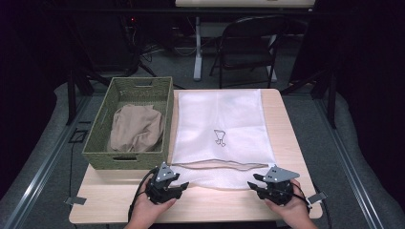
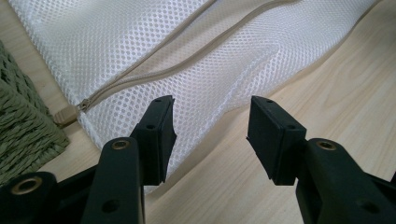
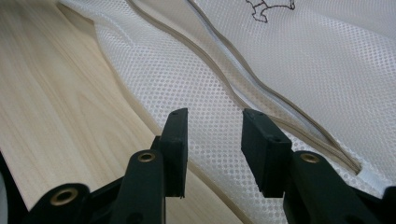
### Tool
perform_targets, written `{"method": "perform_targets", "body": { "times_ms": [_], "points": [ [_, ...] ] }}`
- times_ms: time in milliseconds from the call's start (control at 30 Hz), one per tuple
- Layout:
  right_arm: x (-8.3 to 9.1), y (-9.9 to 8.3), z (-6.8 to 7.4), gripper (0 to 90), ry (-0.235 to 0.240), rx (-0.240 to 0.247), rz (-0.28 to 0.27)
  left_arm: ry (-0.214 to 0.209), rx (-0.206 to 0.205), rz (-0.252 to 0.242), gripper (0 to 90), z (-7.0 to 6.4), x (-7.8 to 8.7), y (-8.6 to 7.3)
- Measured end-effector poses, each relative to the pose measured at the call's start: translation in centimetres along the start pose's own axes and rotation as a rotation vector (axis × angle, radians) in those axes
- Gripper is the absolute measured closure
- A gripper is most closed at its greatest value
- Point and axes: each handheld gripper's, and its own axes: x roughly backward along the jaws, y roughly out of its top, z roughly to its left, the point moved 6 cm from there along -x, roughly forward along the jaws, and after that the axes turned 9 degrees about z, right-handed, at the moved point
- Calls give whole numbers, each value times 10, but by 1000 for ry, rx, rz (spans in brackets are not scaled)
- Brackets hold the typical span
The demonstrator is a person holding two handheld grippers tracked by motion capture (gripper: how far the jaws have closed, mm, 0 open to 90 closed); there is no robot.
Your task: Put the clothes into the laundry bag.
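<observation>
Both hands come in from the bottom edge of the high view, palms wrapped around the gripper bodies, each angled inward toward the near end of the mesh bag [image 1: 220, 131].

Left gripper [image 1: 184, 185]: low over the counter [image 1: 114, 198], at the bag's near left corner. Jaws apart, nothing between them. In the left gripper view the left gripper [image 2: 211, 126] has one jaw over the mesh edge, the other over bare wood; the zipper [image 2: 154, 72] runs across ahead, with its closed end near the basket.

Right gripper [image 1: 251, 183]: mirror pose at the bag's near right corner. Jaws apart, empty. In the right gripper view the right gripper [image 3: 214, 135] sits over the mesh, bag edge just to one side, the open zipper line curving past.

Bag: white mesh, flat on the counter, long axis running away from the person, mouth at the near end and partly open, small dark printed mark [image 1: 219, 137] mid-panel.

Green woven basket [image 1: 106, 107] just left of the bag, touching or nearly so; crumpled beige cloth [image 1: 136, 128] inside.

Counter: light wood. Beyond it, a folding chair [image 1: 248, 40] and a white desk leg [image 1: 197, 47]. Grey floor, dark surroundings.
</observation>
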Motion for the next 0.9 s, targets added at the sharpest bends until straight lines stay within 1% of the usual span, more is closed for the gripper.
{"method": "perform_targets", "body": {
  "times_ms": [33, 67, 133, 167, 233, 267, 300, 333, 367, 500, 567, 633, 733, 800, 833, 900],
  "points": [
    [0, 0, 0, 604, -1, 1, -4, 1, -3, 2, 519, 1, 1, 0],
    [0, 0, 1, 598, 5, 6, -7, 1, 9, -1, 522, 2, 1, -1],
    [0, 0, 1, 595, 9, 13, -7, 2, 7, 1, 536, 3, 3, -1],
    [-1, 0, 2, 592, 6, 19, -11, 4, 21, -12, 536, 4, 3, -1],
    [-1, 1, 3, 590, 2, 29, -13, 2, 24, -17, 529, 5, 6, -1],
    [-1, 2, 4, 592, 9, 30, -15, -5, 31, -21, 527, 6, 8, -1],
    [-1, 2, 5, 592, 11, 31, -13, 0, 30, -31, 527, 6, 8, -1],
    [-2, 2, 5, 592, 15, 33, -11, -13, 35, -31, 528, 5, 9, -1],
    [-2, 2, 5, 592, 15, 33, -11, -13, 35, -31, 529, 5, 9, -1],
    [-2, 1, 7, 586, 15, 44, -10, 3, 45, -70, 537, 5, 14, 3],
    [-1, 2, 7, 583, 20, 42, -18, 1, 44, -70, 536, 5, 15, 3],
    [-1, 3, 7, 581, 18, 38, -24, 3, 33, -63, 527, 5, 15, 3],
    [-1, 3, 7, 577, 23, 37, -26, 15, 18, -45, 522, 3, 15, 2],
    [-1, 2, 7, 574, 29, 39, -24, 22, 12, -42, 522, 3, 15, 2],
    [-1, 2, 7, 573, 26, 39, -25, 31, 4, -37, 521, 3, 15, 2],
    [-1, 3, 8, 572, 34, 40, -28, 39, 3, -47, 512, 2, 16, 3]
  ]
}}
